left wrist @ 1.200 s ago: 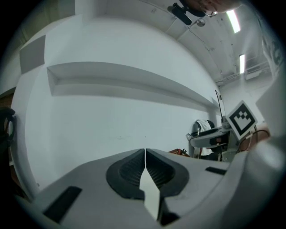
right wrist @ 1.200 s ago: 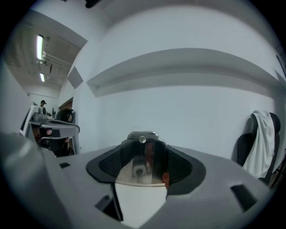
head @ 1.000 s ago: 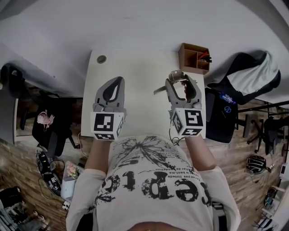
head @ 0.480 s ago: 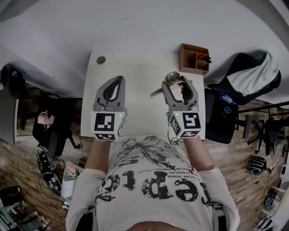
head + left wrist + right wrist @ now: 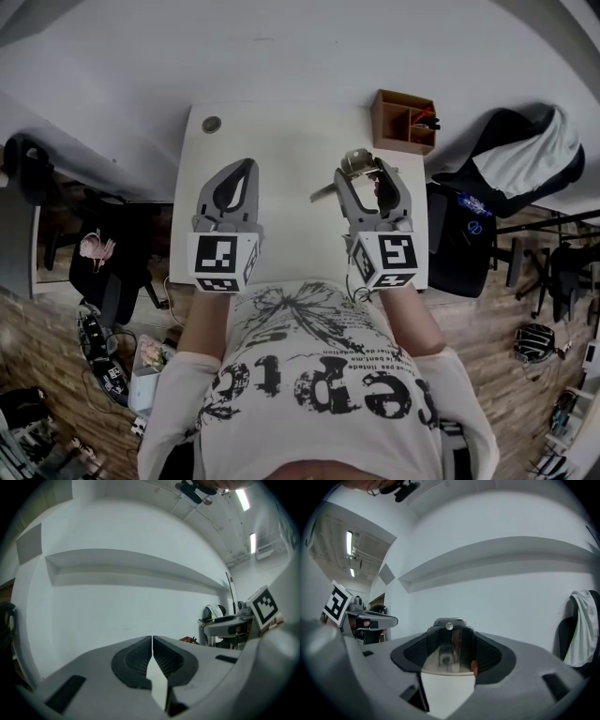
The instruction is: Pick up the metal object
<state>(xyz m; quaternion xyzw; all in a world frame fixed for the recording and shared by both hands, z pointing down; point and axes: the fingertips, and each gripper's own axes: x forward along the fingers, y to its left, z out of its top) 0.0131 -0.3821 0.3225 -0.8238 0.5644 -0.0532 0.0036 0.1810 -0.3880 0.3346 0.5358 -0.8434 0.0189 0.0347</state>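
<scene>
My right gripper, at 1 o'clock, was clamped on the metal object over the table; my left gripper hung closed and empty at 11 o'clock. The pick-up looked made, and the next move called only for a steady hold

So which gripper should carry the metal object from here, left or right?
Right. The right gripper is shut on the metal object, which sits between its jaws in the right gripper view. The left gripper is shut on nothing and stands apart from the object.
</scene>
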